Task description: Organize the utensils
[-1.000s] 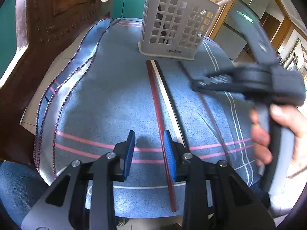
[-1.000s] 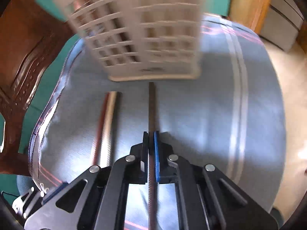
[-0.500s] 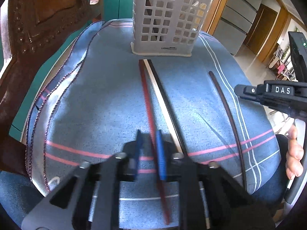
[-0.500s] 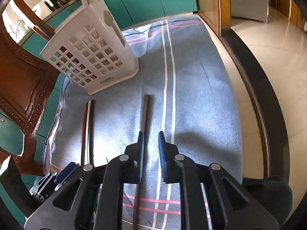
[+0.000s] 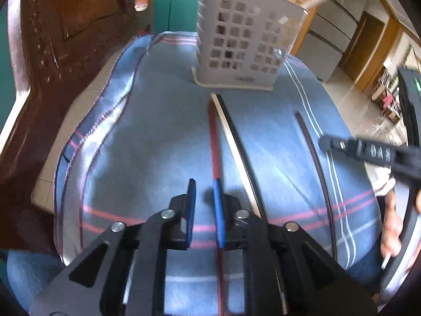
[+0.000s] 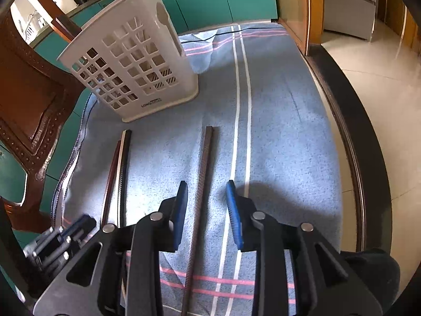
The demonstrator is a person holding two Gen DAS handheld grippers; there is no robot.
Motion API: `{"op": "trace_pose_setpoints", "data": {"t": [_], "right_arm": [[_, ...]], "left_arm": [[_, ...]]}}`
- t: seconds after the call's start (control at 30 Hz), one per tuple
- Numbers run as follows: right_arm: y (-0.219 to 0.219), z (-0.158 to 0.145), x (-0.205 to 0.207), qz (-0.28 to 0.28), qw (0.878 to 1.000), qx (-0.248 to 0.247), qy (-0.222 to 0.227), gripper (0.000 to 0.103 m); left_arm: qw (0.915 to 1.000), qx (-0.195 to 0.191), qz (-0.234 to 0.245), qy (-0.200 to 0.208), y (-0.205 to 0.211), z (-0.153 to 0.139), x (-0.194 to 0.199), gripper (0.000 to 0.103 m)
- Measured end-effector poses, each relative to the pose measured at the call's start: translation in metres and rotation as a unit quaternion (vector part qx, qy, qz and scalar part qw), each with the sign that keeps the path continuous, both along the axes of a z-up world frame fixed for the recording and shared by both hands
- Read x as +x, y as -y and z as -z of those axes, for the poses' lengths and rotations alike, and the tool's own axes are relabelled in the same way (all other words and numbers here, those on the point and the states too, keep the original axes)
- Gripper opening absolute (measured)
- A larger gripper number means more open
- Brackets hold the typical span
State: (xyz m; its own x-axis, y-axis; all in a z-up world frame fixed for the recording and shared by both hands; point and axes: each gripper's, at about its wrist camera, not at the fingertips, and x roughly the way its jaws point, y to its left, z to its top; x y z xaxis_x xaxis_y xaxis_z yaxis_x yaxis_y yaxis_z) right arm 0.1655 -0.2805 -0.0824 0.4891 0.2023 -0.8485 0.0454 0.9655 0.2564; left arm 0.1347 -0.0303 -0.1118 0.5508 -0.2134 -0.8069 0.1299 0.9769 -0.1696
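The left claw (image 5: pixel 204 210) hovers low over the blue striped cloth (image 5: pixel 158 144), its jaws opening with a narrow gap; the red chopstick (image 5: pixel 214 142) runs along the inside of the right-hand pad, and motion blur leaves it unclear whether the pad still touches it. Just right of it lie the pale chopstick (image 5: pixel 231 142) and a black chopstick (image 5: pixel 243 147), pressed side by side and pointing at the far white slotted basket (image 5: pixel 244 44), which already holds a pale stick leaning out to the right. The right claw (image 6: pixel 206 210) is spreading too, with the brown chopstick (image 6: pixel 204 173) lying free on the cloth between its pads, touching neither. To its left the other three sticks lie close together; the basket stands far left, tilted in this view. A carved wooden chair (image 5: pixel 52 52) crowds the left edge of the tabletop (image 5: pixel 52 179).

A second ago the right claw was pressed shut on the brown chopstick close under the basket; now it has pulled back to the near right and let go. The left claw, half a second back nearly closed around the red stick, has eased apart.
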Motion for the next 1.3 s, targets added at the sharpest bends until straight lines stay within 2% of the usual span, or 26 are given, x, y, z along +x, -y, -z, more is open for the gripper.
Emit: {"op": "trace_pose_setpoints", "data": {"t": [0.23,0.57,0.7,0.77,1.13,1.3], "right_arm": [[-0.008,-0.008,0.010,-0.017,0.999,-0.021,0.023,0.030],[-0.045,0.004,0.035,-0.062,0.992,-0.112,0.007,0.030],[-0.049,0.016,0.046,-0.059,0.988,-0.143,-0.010,0.030],[-0.050,0.018,0.048,-0.061,0.987,-0.151,-0.004,0.030],[-0.049,0.019,0.054,-0.066,0.986,-0.150,0.004,0.030],[-0.041,0.018,0.050,-0.062,0.988,-0.139,-0.002,0.030]], "left_arm": [[0.9991,-0.039,0.000,0.015,0.001,-0.011,0.030,0.026],[0.9996,0.016,0.001,-0.025,0.019,0.010,0.063,0.026],[0.9994,0.022,-0.006,-0.027,0.020,0.012,0.070,0.026],[0.9993,0.024,-0.009,-0.028,0.020,0.013,0.074,0.026],[0.9992,0.037,-0.002,-0.017,0.024,0.010,0.067,0.026],[0.9992,0.028,-0.019,-0.023,0.010,0.009,0.064,0.022]]}}
